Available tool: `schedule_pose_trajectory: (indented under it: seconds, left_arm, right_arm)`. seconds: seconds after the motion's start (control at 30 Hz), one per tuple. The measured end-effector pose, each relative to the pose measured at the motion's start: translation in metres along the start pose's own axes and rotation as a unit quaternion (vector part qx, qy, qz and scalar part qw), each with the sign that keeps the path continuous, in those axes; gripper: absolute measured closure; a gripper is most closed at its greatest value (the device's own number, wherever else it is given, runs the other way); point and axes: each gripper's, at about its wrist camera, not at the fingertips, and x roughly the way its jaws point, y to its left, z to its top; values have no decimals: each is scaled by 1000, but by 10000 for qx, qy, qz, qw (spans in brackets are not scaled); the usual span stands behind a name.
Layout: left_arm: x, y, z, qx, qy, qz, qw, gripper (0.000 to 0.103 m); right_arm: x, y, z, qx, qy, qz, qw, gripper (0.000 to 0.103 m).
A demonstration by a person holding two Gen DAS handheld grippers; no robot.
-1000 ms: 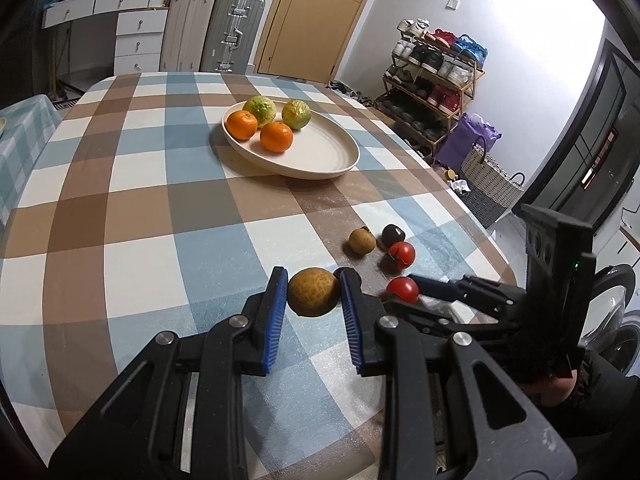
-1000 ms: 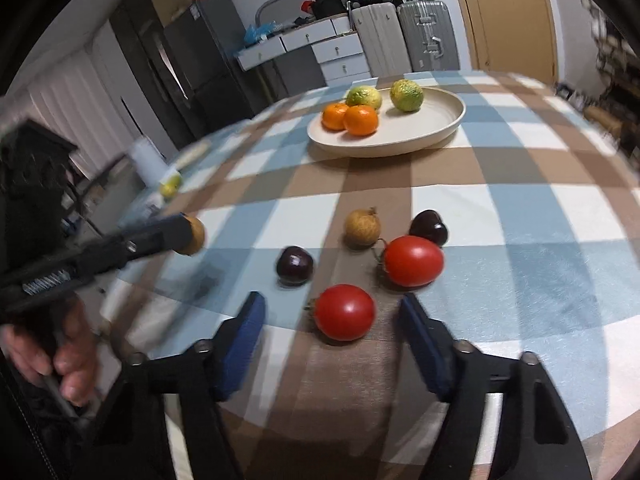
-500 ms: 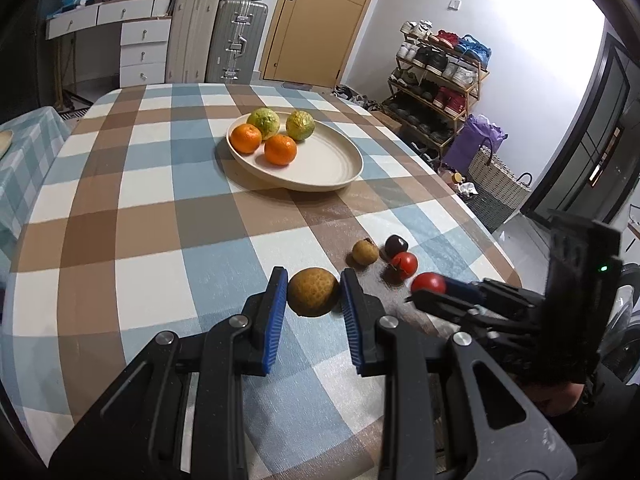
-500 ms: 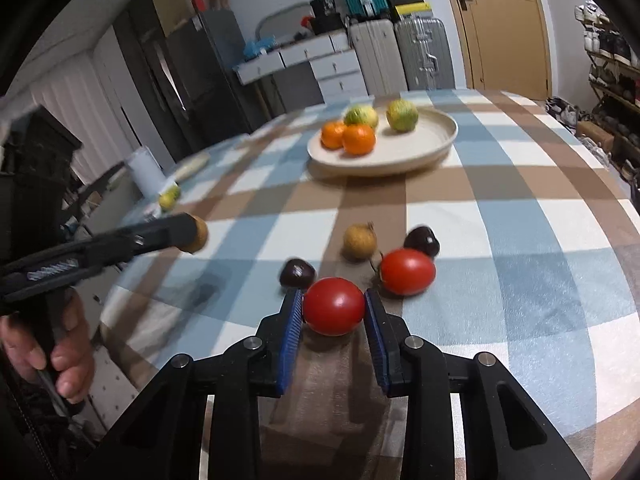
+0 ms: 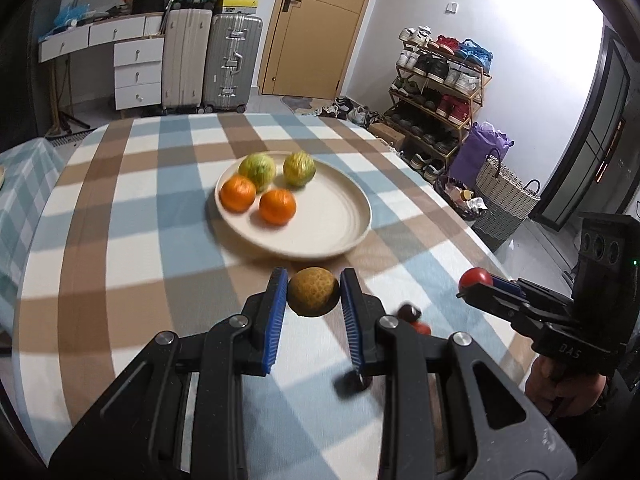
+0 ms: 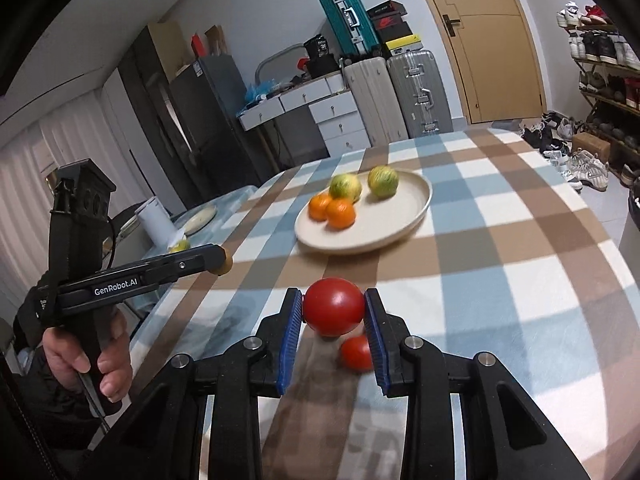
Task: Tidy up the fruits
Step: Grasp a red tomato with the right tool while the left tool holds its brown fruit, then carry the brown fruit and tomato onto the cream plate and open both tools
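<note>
Fruit in transit: left hand-held gripper (image 5: 313, 294) pinches a tan fruit (image 5: 313, 291), right hand-held gripper (image 6: 333, 312) pinches a tomato (image 6: 333, 311), both probably needing lowering onto the plate (image 5: 340, 236).

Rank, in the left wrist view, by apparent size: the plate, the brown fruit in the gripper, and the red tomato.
1. plate
2. brown fruit, though it is much nearer to the camera, so its size is exaggerated
3. red tomato, partly hidden by the right gripper

Glossy tomato (image 6: 333, 306) – rough matt fruit (image 5: 313, 291).
</note>
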Motion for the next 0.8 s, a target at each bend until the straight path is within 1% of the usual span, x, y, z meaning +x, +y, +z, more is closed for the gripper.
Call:
schedule_pose_trajectory:
  seconds: [0.23, 0.4, 0.6, 0.8]
  left_arm:
    - [49, 2, 49, 26, 66, -89, 9999, 79]
    - [89, 4, 80, 73, 178, -118, 9997, 79]
    - [135, 14, 109, 128, 334, -77, 9993, 79]
    - [178, 24, 121, 144, 608, -113, 9980, 79]
  right_arm:
    - [17, -20, 34, -56, 13, -22, 10000, 71]
    - [39, -33, 65, -174, 77, 3, 9998, 71]
    - [74, -41, 96, -365, 211, -15, 9991, 71]
    - [115, -54, 117, -382, 436, -13, 9983, 71]
